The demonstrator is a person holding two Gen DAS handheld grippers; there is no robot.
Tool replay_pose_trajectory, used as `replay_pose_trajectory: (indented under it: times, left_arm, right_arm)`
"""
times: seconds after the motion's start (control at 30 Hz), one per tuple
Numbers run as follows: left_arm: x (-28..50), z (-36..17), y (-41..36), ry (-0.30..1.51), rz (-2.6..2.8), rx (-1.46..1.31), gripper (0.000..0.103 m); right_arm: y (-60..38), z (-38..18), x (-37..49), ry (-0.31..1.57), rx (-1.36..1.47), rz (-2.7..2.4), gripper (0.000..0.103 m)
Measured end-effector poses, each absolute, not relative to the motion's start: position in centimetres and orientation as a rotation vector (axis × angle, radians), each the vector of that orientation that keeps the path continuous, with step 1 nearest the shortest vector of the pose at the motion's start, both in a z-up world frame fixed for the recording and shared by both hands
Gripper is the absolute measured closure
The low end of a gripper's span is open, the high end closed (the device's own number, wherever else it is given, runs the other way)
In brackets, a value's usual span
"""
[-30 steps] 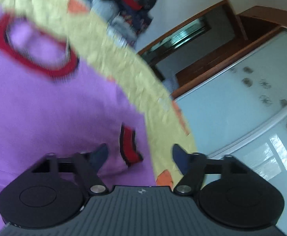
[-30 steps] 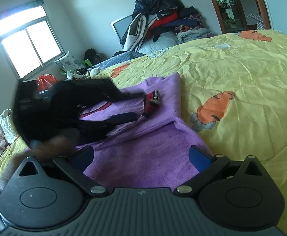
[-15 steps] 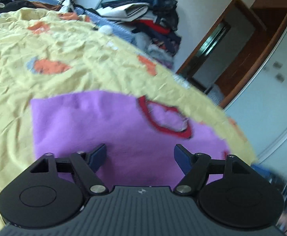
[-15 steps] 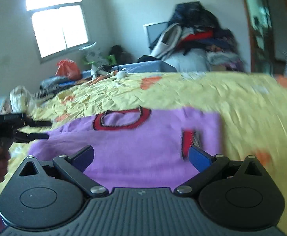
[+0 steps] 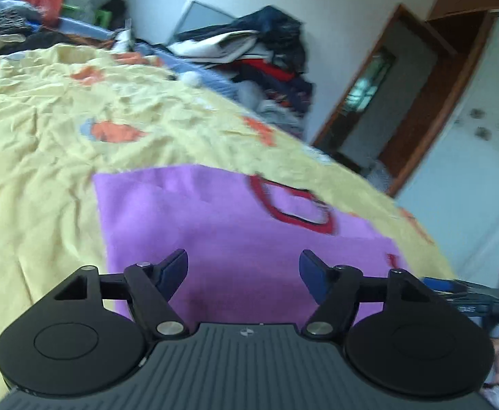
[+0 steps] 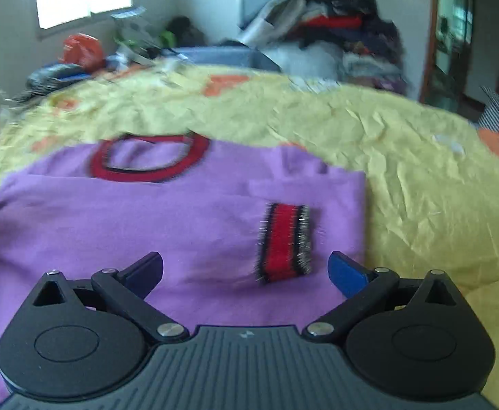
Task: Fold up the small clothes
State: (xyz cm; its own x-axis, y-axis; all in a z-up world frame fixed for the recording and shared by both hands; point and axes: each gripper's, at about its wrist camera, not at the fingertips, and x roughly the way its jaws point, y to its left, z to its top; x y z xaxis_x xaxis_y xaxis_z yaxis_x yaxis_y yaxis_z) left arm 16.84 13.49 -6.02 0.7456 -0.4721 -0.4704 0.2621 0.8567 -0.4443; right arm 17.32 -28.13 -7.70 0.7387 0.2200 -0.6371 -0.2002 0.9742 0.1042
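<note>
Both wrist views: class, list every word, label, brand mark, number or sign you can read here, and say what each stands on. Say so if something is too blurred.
No readable words or numbers in either view.
Left gripper body: a small pale emblem, no letters legible.
Right gripper body: the same emblem, no letters legible.
Dark device at the left view's right edge: pale lettering, too blurred to read.
Purple sweater: red and black trim only, no text.

The near part of the purple sweater [image 6: 147, 225] is hidden behind the right tool [image 6: 246, 266], and the picture's left edge cuts off its left side. Its red collar [image 6: 150, 159] is smeared by motion. In the left wrist view, the other tool [image 5: 471, 297] at the right edge is blurred and cut off. The far clothes pile [image 5: 263, 61] is too blurred to sort.
</note>
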Motion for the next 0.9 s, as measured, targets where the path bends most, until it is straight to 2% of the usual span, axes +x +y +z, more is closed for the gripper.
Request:
replay_pose_trajectory:
  times: [0.2, 0.3, 0.77, 0.9]
  left_arm:
    - [10.5, -8.1, 12.0, 0.742, -0.449, -0.3, 0.032]
    - [6.9, -8.7, 12.1, 0.729, -0.453, -0.261, 0.03]
    - [-3.8, -8.6, 13.5, 0.752, -0.42, -0.214, 0.029]
    - [-5.7, -8.6, 15.0, 0.777, -0.428, -0.304, 0.022]
  right_arm:
    - [-25.8, -9.5, 11.9, 0.821, -0.053, 0.337, 0.0]
    - [-25.5, -9.7, 7.6, 0.791, -0.132, 0.344, 0.0]
    - [-29.9, -9.6, -5.8, 0.786, -0.136, 0.35, 0.0]
    - [-30.8, -8.8, -9.1, 0.775, -0.185, 0.364, 0.0]
